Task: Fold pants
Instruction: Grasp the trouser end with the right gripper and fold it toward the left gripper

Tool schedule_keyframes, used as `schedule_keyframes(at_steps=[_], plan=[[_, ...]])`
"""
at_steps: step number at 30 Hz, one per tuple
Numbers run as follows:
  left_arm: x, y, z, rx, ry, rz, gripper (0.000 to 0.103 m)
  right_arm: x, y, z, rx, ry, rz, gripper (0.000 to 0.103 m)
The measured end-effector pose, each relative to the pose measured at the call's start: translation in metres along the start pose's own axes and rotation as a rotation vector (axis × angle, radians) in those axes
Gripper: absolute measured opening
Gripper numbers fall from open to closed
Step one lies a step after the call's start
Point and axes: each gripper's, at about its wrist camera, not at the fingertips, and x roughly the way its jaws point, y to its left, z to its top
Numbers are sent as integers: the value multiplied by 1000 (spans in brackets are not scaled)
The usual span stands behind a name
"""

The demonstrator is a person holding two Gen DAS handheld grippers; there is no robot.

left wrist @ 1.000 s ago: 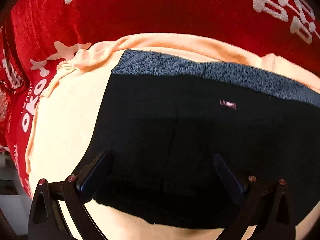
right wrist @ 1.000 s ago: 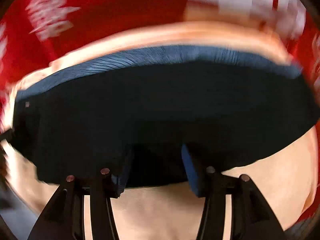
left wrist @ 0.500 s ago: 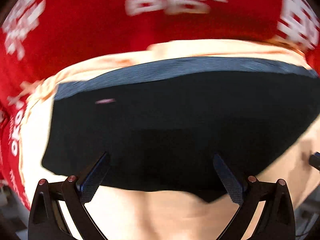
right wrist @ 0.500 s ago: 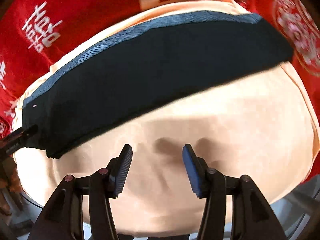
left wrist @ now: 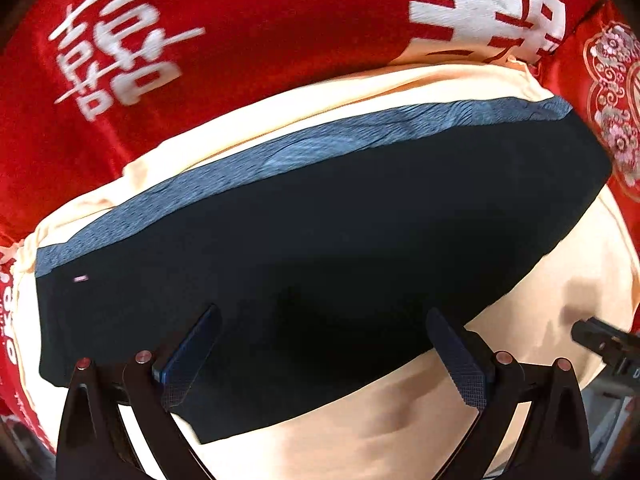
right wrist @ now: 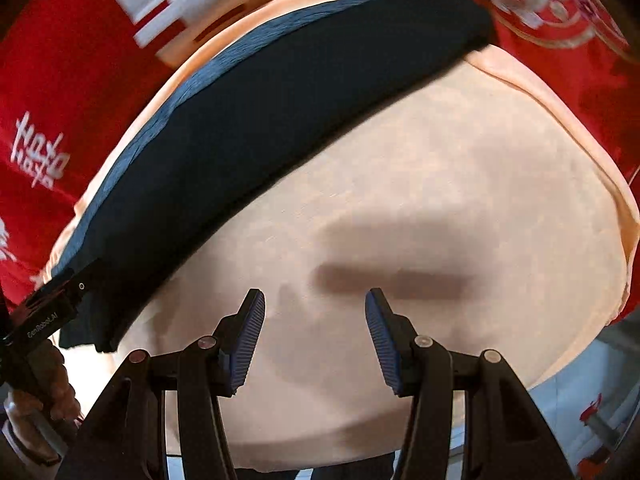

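The black pants point(left wrist: 320, 256) lie folded into a flat band on a peach cloth point(left wrist: 540, 280), with a grey-blue waistband point(left wrist: 280, 152) along the far edge. My left gripper point(left wrist: 320, 352) is open, its fingers spread above the near edge of the pants and holding nothing. In the right wrist view the pants point(right wrist: 260, 120) run diagonally across the upper left. My right gripper point(right wrist: 316, 336) is open and empty above the bare peach cloth point(right wrist: 440, 184), apart from the pants. The left gripper's body point(right wrist: 52, 304) shows at the left edge.
A red blanket with white characters point(left wrist: 200, 40) lies under and beyond the peach cloth. It shows in the right wrist view point(right wrist: 60, 100) too. The right gripper's tip point(left wrist: 600, 340) pokes in at the right edge. A pale floor point(right wrist: 580, 380) shows past the cloth's near edge.
Both grippers pulled back from the pants. The right one let go and swung to the right over the bare cloth, opening wider. The left view shifted to show the full folded band.
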Motion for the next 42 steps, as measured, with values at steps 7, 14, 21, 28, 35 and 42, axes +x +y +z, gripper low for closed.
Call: schedule_keyframes(at_steps=[7, 14, 21, 28, 35, 42], plan=[[16, -33, 27, 11, 21, 4, 103, 4, -18, 14, 26, -9, 22, 56], [20, -64, 41, 12, 7, 9, 103, -1, -44, 41, 88, -47, 88, 56], [47, -92, 56, 19, 14, 32, 103, -3, -72, 68, 161, -130, 217, 57], [65, -89, 56, -40, 18, 5, 103, 7, -116, 92, 285, -191, 352, 60], [66, -89, 56, -47, 8, 8, 103, 11, -117, 101, 286, -263, 460, 61], [68, -91, 56, -52, -6, 11, 103, 18, -114, 117, 336, -372, 501, 63]])
